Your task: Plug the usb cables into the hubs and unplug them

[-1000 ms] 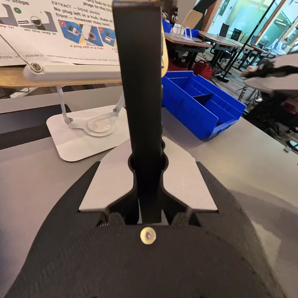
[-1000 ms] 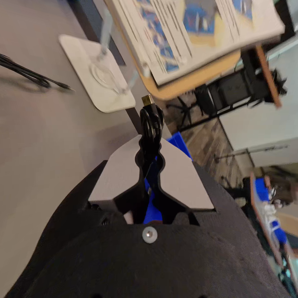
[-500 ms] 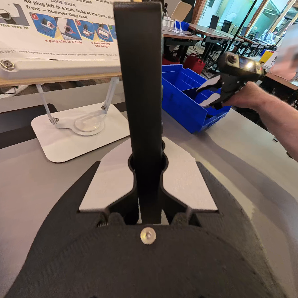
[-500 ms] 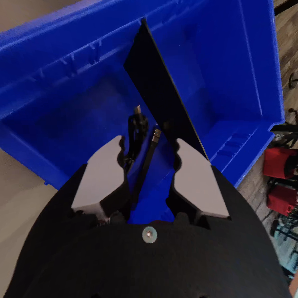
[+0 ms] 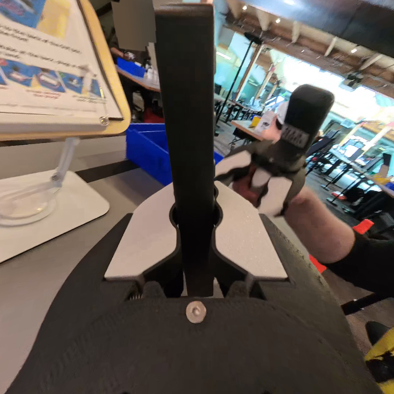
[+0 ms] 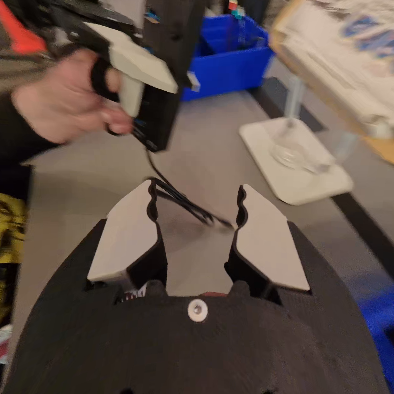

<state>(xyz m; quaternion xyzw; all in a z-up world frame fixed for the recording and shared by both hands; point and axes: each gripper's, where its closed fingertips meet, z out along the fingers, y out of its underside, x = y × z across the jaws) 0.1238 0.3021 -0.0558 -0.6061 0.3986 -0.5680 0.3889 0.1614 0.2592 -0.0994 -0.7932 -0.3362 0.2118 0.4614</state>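
Left claw [image 5: 195,204] pinching the black hub [image 5: 187,106] (upright); right claw [image 6: 197,204] spread above the cable [image 6: 183,202].

The printing on the instruction sheet [image 5: 49,70] is too blurred to read.

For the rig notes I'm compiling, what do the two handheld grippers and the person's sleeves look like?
Both grippers match: the left gripper and right gripper each have a broad textured black body, a silver screw at the centre, and two angular pale-grey fingers with wavy black inner pads. The right one has a black handle. The person wears a black sleeve with orange patches.
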